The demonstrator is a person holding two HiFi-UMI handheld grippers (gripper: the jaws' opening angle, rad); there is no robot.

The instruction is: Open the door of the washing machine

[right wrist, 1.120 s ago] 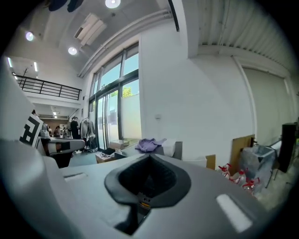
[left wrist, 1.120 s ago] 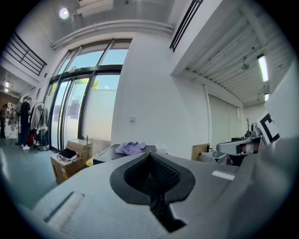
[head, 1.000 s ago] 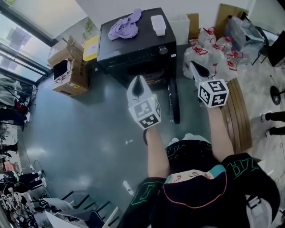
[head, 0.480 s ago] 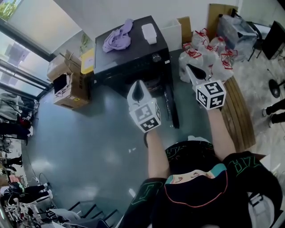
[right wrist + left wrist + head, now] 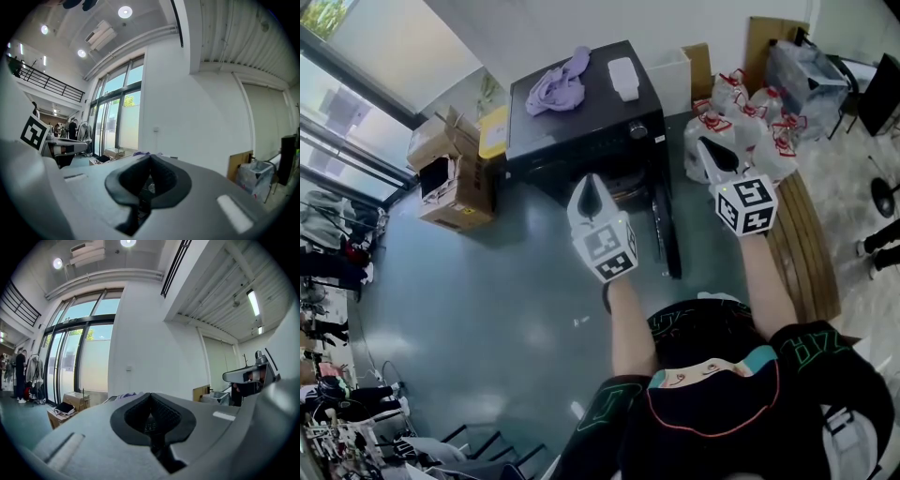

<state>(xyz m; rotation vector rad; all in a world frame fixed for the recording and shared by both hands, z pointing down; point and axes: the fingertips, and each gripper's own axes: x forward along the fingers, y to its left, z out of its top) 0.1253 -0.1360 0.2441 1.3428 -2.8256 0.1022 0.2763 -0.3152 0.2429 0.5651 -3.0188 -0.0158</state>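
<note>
**Washing machine door judged open; both claws shut and empty**

The black washing machine is standing on the floor against the far wall, straight ahead of the person. Its door is being shown edge-on, as a dark slab swung out from the right side of the machine's front toward the person. The drum mouth is being left exposed beside it, so the opening is being judged done or nearly done. A purple cloth and a white object are lying on the machine's top, toward its back edge.

The left claw is being held level in front of the drum mouth, left of the door, with its jaws pressed together and nothing between them. The right claw is being held right of the door, above the white bags at the machine's right side. It is likewise fully closed and empty. No contact with the door is being shown.

If a wider swing is wanted, the closed left claw is probably best used as a pusher. It is being advised to press on the door's inner face near the free edge, far from the hinge, and to follow the door's arc. The right claw is being advised to stay clear of the bags. The cardboard boxes at the machine's left are standing well apart.
</note>
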